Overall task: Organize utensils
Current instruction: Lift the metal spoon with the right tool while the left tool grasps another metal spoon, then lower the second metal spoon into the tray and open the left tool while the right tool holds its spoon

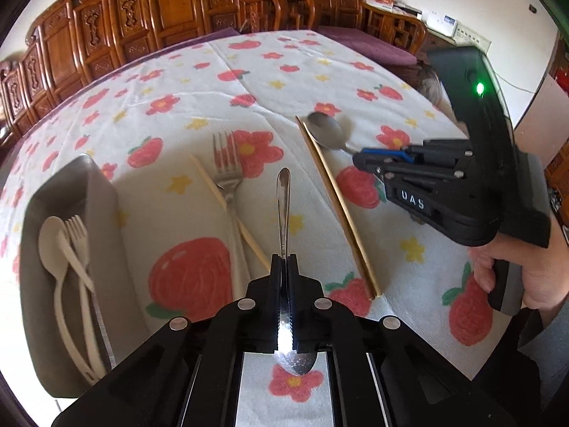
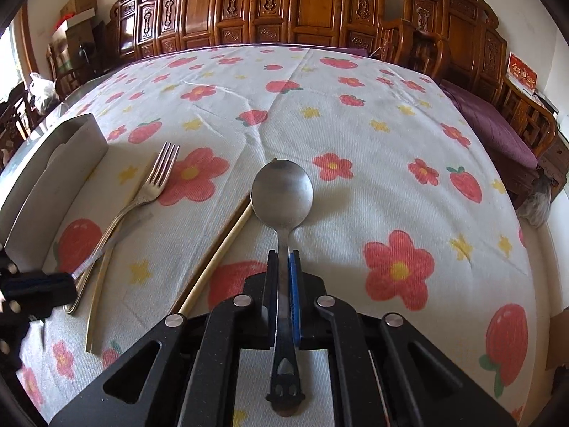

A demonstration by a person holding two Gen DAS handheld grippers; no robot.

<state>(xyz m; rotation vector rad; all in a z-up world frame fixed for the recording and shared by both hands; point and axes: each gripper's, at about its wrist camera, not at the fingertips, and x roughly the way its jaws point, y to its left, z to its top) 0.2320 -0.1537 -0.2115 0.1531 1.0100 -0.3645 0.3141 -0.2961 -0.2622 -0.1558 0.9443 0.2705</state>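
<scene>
My left gripper [image 1: 284, 261] is shut on a small metal spoon [image 1: 283, 210], handle pointing forward, bowl back between the fingers, held above the cloth. My right gripper [image 2: 284, 259] is shut on the handle of a large metal spoon [image 2: 282, 192]; its bowl also shows in the left wrist view [image 1: 326, 130]. A metal fork [image 1: 227, 174] lies on the cloth across one chopstick [image 1: 231, 210]. A second chopstick [image 1: 338, 206] lies to the right. A grey box [image 1: 99, 192] at the left holds white plastic cutlery [image 1: 67, 249].
The table carries a white cloth with red flowers and strawberries [image 2: 398, 270]. Carved wooden chairs [image 2: 302, 7] stand along the far edge. The grey box also shows at the left of the right wrist view [image 2: 53, 170]. A purple-cushioned bench [image 2: 498, 121] is at the right.
</scene>
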